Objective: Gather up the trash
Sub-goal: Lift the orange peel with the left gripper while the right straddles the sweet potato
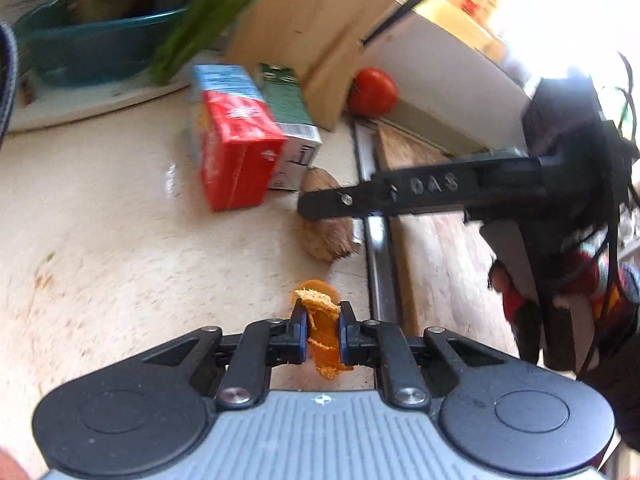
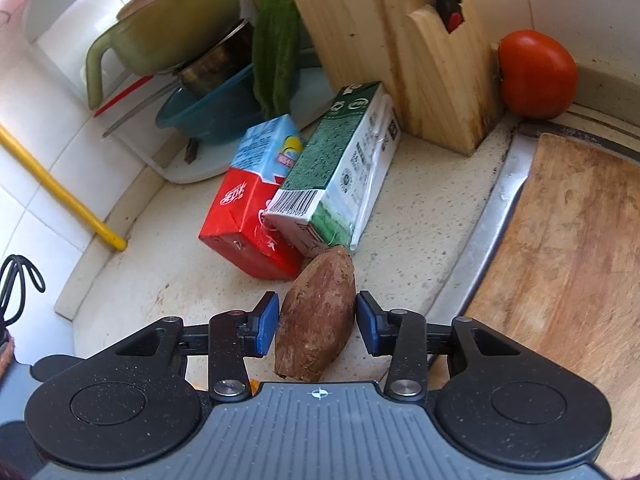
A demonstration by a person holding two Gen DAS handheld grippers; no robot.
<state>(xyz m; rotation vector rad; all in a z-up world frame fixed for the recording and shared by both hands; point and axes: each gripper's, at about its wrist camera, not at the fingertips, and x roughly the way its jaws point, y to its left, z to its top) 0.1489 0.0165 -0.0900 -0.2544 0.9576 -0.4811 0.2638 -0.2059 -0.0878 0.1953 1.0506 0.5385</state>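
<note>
Left gripper (image 1: 323, 334) pinches a limp, light orange peel (image 1: 320, 320) mid-strip. Right gripper (image 2: 317, 322) gapes wide astride the sweet potato (image 2: 318, 314) — firm, heavy; grip its middle.

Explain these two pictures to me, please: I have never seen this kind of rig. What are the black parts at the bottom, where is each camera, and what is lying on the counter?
No robot here: a person carries a two-finger gripper in each hand, with a wide-angle camera on each looking forward along its fingers. The black and grey parts at the bottom are the gripper bodies.

The left wrist view shows the left gripper shut on an orange peel; the right tool reaches in from the side.

The right wrist view shows the right gripper open, its blue pads either side of a sweet potato lying on the counter, not yet squeezed.

Behind lie a red carton and a green carton, then a wooden knife block, a tomato and a cutting board.
</note>
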